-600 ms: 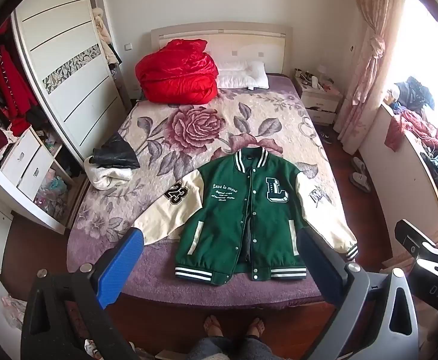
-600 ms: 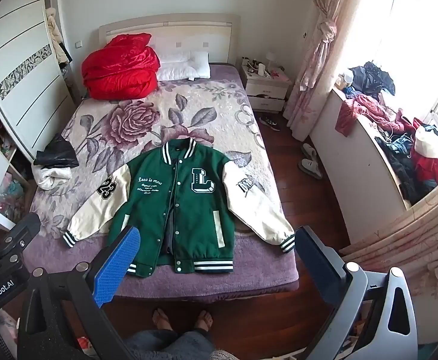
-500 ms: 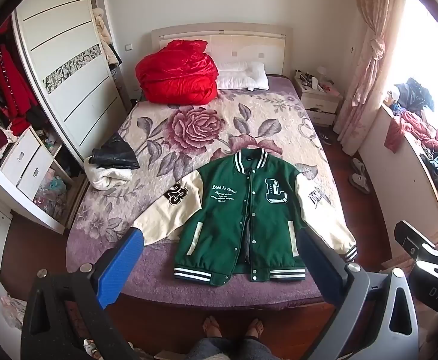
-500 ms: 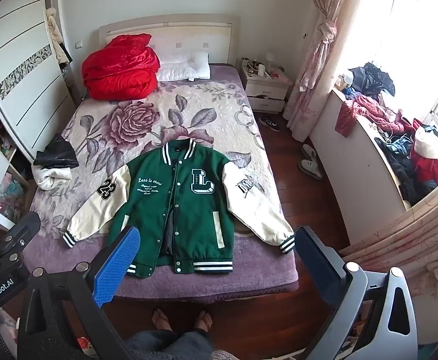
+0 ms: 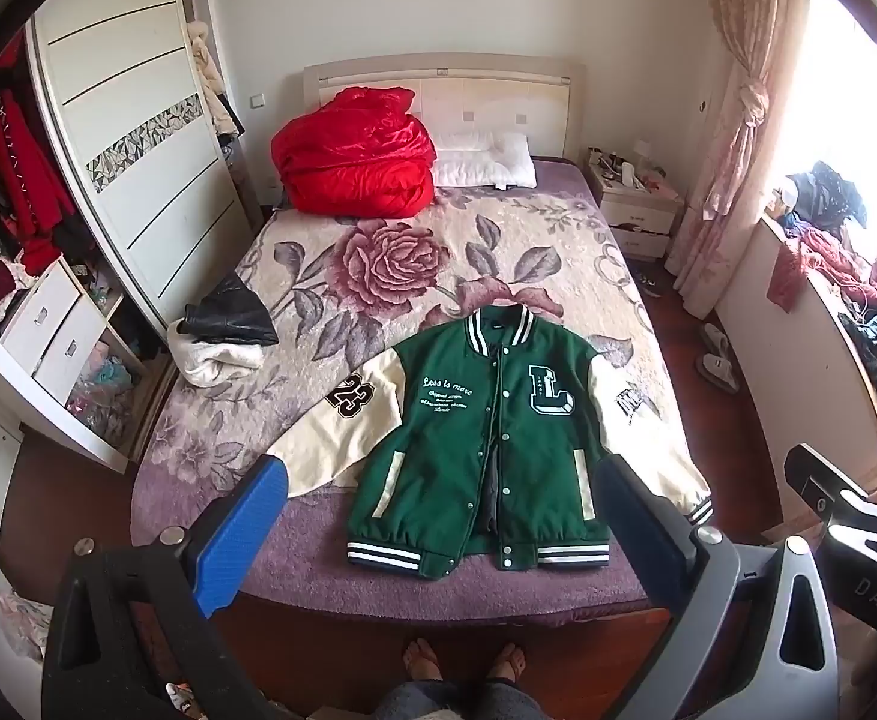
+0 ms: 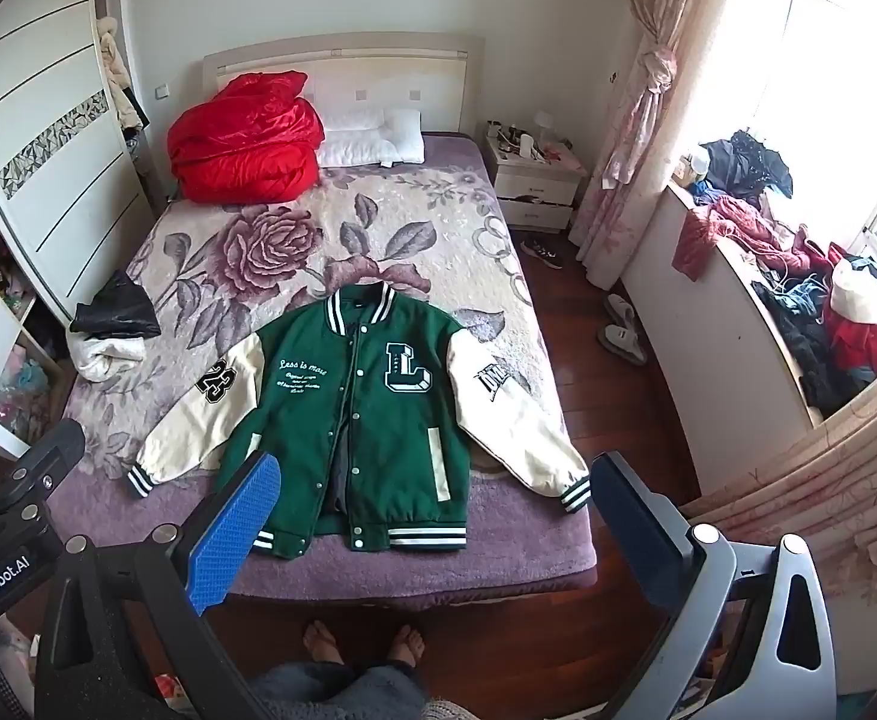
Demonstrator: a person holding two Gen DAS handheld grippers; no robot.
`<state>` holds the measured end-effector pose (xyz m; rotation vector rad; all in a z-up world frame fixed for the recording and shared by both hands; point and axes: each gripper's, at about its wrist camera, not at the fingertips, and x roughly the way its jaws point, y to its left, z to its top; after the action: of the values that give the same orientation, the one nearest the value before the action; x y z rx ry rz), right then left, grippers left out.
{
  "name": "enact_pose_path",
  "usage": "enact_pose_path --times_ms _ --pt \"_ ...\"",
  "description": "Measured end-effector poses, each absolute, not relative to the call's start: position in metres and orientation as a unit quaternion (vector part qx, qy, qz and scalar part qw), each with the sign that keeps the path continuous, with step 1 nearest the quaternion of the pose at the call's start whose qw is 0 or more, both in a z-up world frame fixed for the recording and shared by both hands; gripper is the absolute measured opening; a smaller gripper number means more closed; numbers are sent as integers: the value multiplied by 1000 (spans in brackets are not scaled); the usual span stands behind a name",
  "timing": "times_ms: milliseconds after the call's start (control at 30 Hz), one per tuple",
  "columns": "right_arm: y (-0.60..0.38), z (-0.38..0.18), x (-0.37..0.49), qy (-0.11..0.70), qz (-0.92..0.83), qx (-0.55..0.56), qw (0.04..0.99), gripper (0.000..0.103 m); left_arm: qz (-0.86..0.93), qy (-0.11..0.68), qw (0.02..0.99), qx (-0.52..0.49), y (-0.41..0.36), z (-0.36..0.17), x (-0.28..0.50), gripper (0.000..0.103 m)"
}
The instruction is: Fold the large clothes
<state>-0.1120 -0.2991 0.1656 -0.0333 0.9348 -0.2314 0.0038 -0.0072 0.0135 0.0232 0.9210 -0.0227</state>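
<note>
I am holding the left tool (image 5: 438, 516) and right tool (image 6: 432, 510) released and empty above the green-and-cream snap-front varsity jacket (image 5: 492, 438) lying flat at the foot of the floral-blanketed bed (image 5: 390, 252), risking pinching blanket with sleeve.

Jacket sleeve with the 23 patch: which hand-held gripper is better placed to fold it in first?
Left hand-held gripper, probably: the sleeve lies on its side of the jacket. Both are open, above the bed.

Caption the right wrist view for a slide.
Green varsity jacket spread flat, sleeves out, at the foot of a floral bed; right gripper above it, jaws wide open and empty.
</note>
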Motion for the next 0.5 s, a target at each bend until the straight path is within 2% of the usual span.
enact_pose_path --times_ms 233,500 --pt "-291 190 -102 448 -109 -15 887 103 -12 442 897 10 -5 18 7 103" --pt "-291 185 -106 446 -109 -16 888 103 -11 440 898 12 -5 20 10 103"
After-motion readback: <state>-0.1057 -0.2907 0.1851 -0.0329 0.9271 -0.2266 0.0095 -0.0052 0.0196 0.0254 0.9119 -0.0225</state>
